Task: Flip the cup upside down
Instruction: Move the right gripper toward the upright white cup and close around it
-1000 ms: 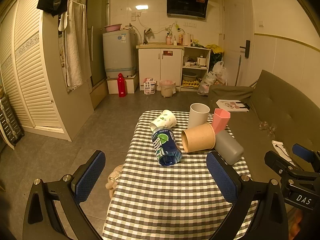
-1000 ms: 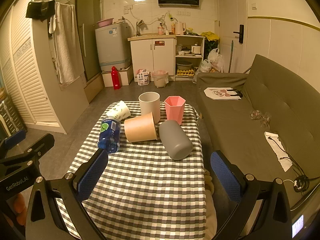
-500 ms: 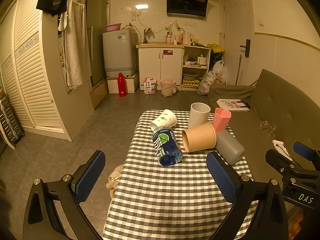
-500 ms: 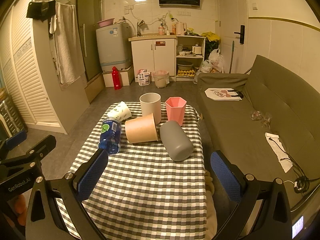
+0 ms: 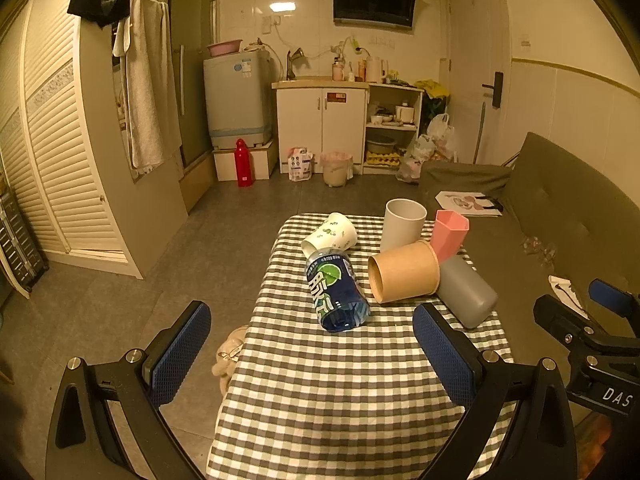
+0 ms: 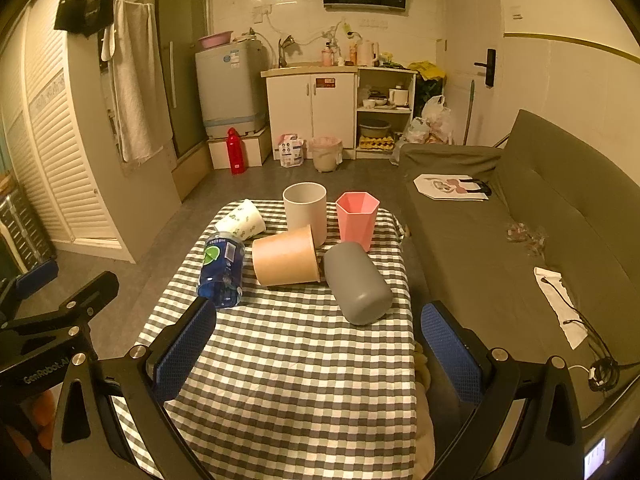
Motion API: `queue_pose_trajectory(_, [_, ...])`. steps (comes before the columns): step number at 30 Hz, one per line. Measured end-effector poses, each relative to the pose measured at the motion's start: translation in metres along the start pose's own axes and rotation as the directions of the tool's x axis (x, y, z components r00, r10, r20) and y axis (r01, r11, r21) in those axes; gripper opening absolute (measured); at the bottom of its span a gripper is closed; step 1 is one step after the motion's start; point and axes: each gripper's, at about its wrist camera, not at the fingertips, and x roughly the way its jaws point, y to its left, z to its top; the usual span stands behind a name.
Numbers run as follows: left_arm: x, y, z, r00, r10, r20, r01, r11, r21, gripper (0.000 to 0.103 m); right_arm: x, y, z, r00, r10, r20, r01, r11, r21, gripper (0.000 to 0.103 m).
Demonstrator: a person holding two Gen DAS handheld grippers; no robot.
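Observation:
Several cups sit at the far end of a checkered table [image 5: 340,392] [image 6: 304,360]. A blue printed cup [image 5: 336,292] [image 6: 222,274], a white patterned cup [image 5: 330,236] [image 6: 241,222], a tan paper cup [image 5: 404,278] [image 6: 286,256] and a grey cup [image 5: 466,294] [image 6: 356,282] lie on their sides. A white cup [image 5: 402,226] [image 6: 305,210] and a pink cup [image 5: 450,234] [image 6: 357,218] stand upright. My left gripper [image 5: 312,352] and right gripper [image 6: 318,346] are both open and empty, hovering over the near half of the table, short of the cups.
A grey-green sofa [image 6: 520,240] runs along the table's right side. Bare floor [image 5: 140,280] lies to the left, with a soft toy [image 5: 230,356] at the table's left edge. Kitchen cabinets [image 5: 320,124] stand at the back.
Both views have crept very slightly toward the cups. Nothing on the table has moved and both grippers remain open.

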Motion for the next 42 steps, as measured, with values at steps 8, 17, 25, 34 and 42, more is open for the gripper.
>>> queue_pose_trajectory(8, [0.047, 0.007, 0.023, 0.999, 0.031, -0.024, -0.031, 0.999, -0.01, 0.103, 0.047, 0.001, 0.027, 0.999, 0.026, -0.022, -0.026, 1.0, 0.007, 0.103])
queue_pose_trajectory(17, [0.129, 0.018, 0.044, 0.993, 0.092, -0.079, -0.094, 0.995, -0.019, 0.103, 0.149, 0.008, 0.066, 0.995, 0.066, -0.07, -0.065, 0.998, 0.023, 0.103])
queue_pose_trajectory(25, [0.187, 0.025, 0.045, 0.985, 0.117, -0.128, -0.119, 0.993, -0.011, 0.103, 0.239, 0.026, 0.072, 0.99, 0.037, -0.138, -0.04, 0.999, -0.024, 0.103])
queue_pose_trajectory(34, [0.219, 0.031, 0.048, 0.982, 0.103, -0.156, -0.105, 0.994, -0.007, 0.103, 0.284, 0.024, 0.073, 0.984, -0.001, -0.18, 0.004, 1.0, 0.018, 0.103])
queue_pose_trajectory(42, [0.229, 0.03, 0.048, 0.982, 0.099, -0.161, -0.101, 0.995, -0.005, 0.103, 0.299, 0.024, 0.091, 0.986, -0.002, -0.167, 0.008, 0.999, 0.034, 0.098])
